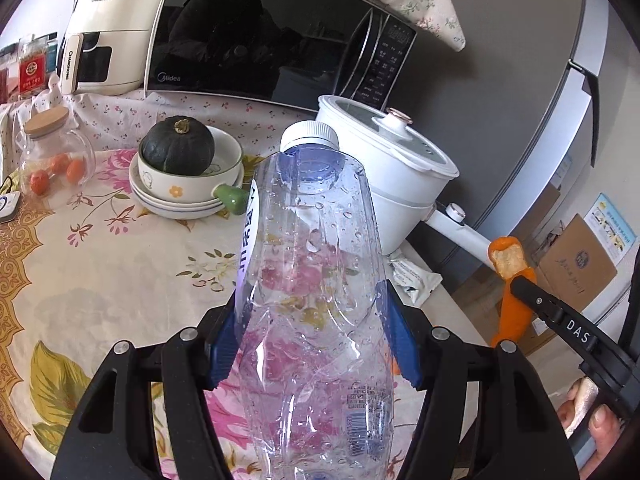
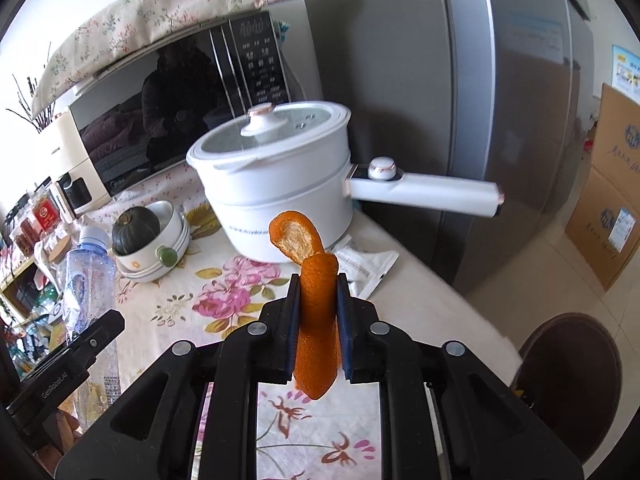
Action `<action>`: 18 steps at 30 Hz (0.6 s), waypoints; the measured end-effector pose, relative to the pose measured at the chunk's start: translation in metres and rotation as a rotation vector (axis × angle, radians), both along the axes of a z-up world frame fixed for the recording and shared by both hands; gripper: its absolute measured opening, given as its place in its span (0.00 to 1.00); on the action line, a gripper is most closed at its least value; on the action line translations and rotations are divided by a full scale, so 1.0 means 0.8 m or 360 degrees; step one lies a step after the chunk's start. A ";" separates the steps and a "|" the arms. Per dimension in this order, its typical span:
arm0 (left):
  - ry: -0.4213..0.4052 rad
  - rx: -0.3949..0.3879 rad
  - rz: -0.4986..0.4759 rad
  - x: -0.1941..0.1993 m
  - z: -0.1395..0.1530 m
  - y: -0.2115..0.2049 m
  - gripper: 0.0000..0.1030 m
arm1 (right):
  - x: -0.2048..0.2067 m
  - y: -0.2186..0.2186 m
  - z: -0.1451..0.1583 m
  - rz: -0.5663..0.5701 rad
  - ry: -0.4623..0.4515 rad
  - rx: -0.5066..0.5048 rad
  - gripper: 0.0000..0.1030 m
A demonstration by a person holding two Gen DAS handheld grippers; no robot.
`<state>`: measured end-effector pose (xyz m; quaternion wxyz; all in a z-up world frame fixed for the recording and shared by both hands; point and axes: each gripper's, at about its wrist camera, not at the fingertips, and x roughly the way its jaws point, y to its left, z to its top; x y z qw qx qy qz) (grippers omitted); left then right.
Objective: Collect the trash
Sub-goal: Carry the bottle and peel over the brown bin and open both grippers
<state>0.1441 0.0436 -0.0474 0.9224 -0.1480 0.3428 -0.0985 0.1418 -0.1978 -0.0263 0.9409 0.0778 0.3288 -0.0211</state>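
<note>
A floral-clothed table (image 1: 100, 272) fills a kitchen corner. The left tongs (image 1: 316, 344) pinch an empty plastic bottle (image 1: 312, 280), lifted clear for disposal; the right tongs (image 2: 318, 312) pinch an orange peel (image 2: 316, 320). Only the right wrist view shows the empty wrapper (image 2: 368, 266) fully, just beyond them.

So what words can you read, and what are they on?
"CHANGHONG": cream air fryer, top and handle.
"Midea": microwave door.
"DAS": right tool.
"GenRobot.AI": left tool.
Bottle label, microwave buttons, red jar, wall posters: too small or blurred.
</note>
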 end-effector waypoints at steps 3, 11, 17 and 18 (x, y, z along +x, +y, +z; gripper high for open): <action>-0.0045 0.0005 -0.0031 -0.006 0.006 -0.016 0.61 | -0.010 -0.006 0.010 -0.0025 -0.0056 -0.0038 0.15; -0.0117 -0.0032 -0.0140 -0.015 0.019 -0.071 0.61 | -0.040 -0.042 0.032 -0.0097 -0.0160 -0.0084 0.15; -0.0115 -0.0064 -0.0263 -0.019 0.020 -0.131 0.61 | -0.064 -0.088 0.044 -0.0206 -0.0212 -0.0097 0.15; -0.0116 -0.0064 -0.0282 -0.020 0.021 -0.140 0.61 | -0.067 -0.094 0.046 -0.0222 -0.0217 -0.0101 0.15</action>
